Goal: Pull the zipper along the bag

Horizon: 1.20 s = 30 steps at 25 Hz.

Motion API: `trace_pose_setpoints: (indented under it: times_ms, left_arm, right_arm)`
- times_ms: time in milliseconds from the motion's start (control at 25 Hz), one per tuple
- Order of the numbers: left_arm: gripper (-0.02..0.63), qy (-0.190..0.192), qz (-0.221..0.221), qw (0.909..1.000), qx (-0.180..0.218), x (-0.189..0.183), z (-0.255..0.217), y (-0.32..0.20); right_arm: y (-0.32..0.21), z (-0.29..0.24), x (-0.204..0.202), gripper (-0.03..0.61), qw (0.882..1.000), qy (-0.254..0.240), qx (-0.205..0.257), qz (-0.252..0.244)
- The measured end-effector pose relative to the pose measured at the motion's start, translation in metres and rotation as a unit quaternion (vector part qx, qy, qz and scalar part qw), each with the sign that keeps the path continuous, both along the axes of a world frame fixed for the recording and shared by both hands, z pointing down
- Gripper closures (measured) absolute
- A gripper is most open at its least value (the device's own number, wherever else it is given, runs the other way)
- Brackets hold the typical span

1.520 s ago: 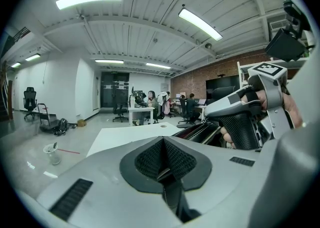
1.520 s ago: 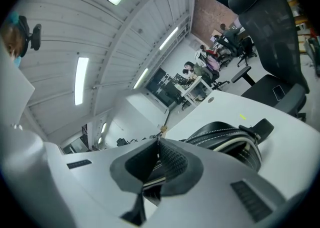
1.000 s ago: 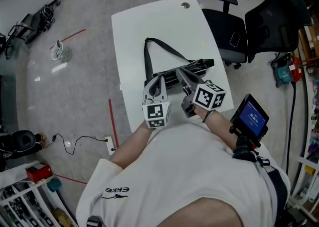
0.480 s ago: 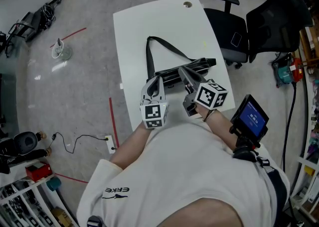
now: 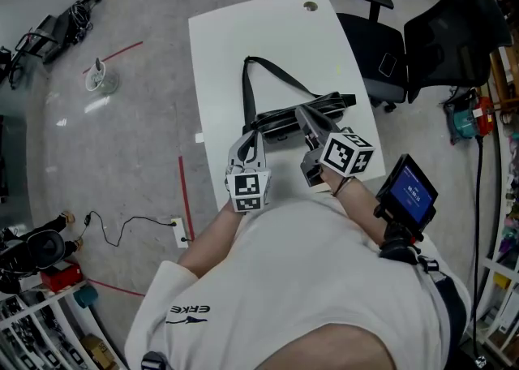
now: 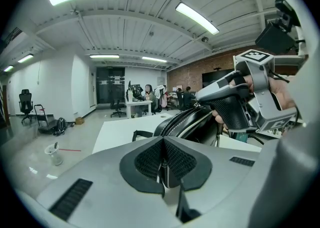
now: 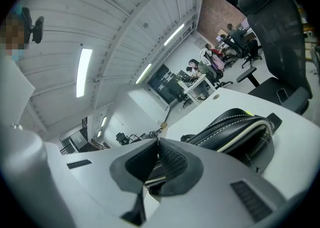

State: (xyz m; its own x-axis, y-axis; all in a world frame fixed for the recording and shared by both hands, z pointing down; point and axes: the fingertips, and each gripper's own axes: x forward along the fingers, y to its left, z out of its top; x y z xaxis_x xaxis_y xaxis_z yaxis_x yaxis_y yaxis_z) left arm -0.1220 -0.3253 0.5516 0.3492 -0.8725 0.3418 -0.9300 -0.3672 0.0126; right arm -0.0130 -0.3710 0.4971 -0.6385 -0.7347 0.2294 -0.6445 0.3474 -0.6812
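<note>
Both tools pinched shut on the black bag at the centre of the frame

We see the left tool (image 6: 162,138) with its pads pressed together on a small dark bit of the bag (image 5: 332,104) at the bag's left end; the right tool (image 7: 157,143) is likewise closed, gripping the zipper (image 6: 180,120) edge, a black and cream strip caught between its pads, though we cannot make out the pull itself; in the head view the two tools sit near each other, the right one further along the bag's top; the bag lies lengthwise across the lower half of the white surface (image 5: 235,44); its strap (image 5: 247,88) loops up toward the middle of the surface; a black office chair (image 5: 405,44) stands at the upper right, just beside the surface.
</note>
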Motion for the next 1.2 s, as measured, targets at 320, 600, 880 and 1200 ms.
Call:
trace_pose_setpoints:
  times_ms: [320,600,880,1200]
  left_arm:
    - [0.612,-0.014,0.023,0.9996,-0.004,0.007,0.008,0.0]
    - [0.612,-0.015,0.026,0.9996,-0.003,0.008,0.007,-0.001]
    - [0.612,-0.015,0.032,0.9994,-0.002,0.012,0.007,-0.003]
    - [0.612,-0.019,0.056,0.9983,0.005,0.024,0.006,-0.003]
  right_arm:
    - [-0.001,0.002,-0.001,0.568,1.0,0.015,0.002,0.007]
    - [-0.001,0.001,-0.005,0.568,0.999,0.036,0.008,0.007]
    - [-0.002,0.001,-0.004,0.568,0.999,0.052,0.01,0.009]
    - [0.002,0.006,-0.011,0.568,0.998,0.068,0.004,-0.007]
